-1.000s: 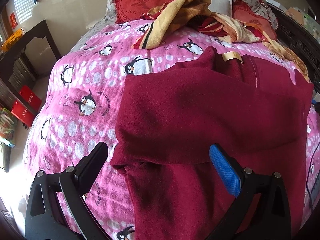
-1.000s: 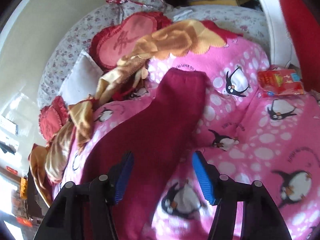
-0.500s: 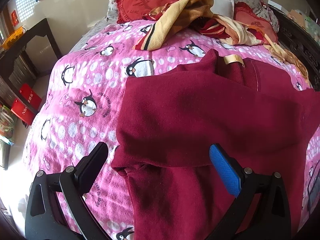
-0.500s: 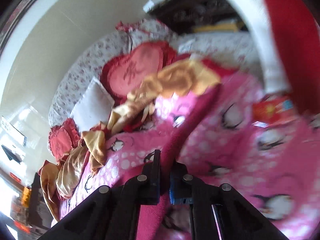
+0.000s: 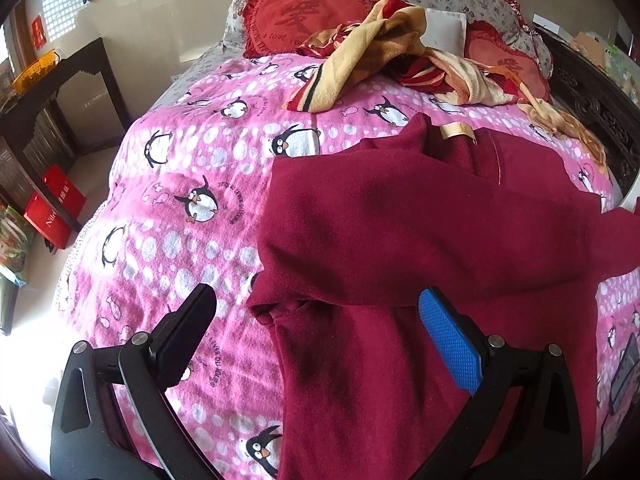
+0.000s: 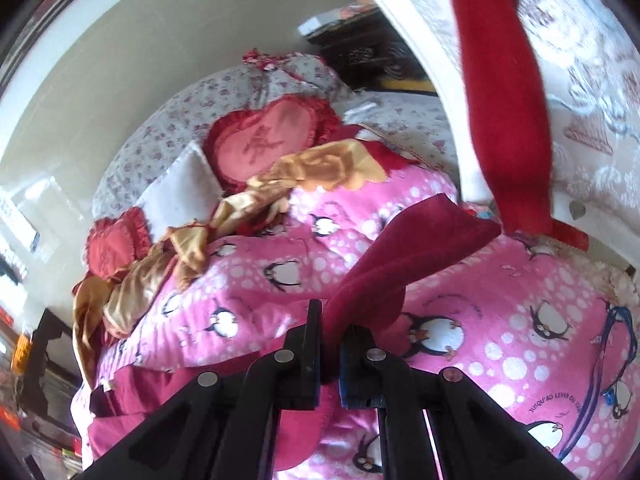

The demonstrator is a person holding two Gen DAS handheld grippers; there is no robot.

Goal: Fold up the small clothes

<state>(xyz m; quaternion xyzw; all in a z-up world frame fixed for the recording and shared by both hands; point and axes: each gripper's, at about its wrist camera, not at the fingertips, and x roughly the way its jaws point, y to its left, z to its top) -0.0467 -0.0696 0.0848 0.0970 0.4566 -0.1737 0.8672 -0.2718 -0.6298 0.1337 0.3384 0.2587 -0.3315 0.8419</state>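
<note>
A dark red sweater [image 5: 420,236] lies spread on the pink penguin blanket [image 5: 192,184], its left sleeve folded across the body. My left gripper [image 5: 316,332] is open and empty, hovering over the sweater's lower left edge. My right gripper [image 6: 331,354] is shut on the sweater's other sleeve [image 6: 404,256] and holds it lifted off the blanket [image 6: 500,352]; the cuff end sticks up beyond the jaws. In the left wrist view that lifted sleeve [image 5: 616,236] shows at the far right.
Yellow and red cloths [image 5: 384,52] and heart cushions [image 5: 304,16] lie at the head of the bed. A dark side table [image 5: 60,92] and red boxes [image 5: 52,208] stand left of the bed. A red curtain [image 6: 504,92] hangs at the right.
My right gripper closed on the sleeve and lifted it up off the blanket. My left gripper stayed open and nearly still.
</note>
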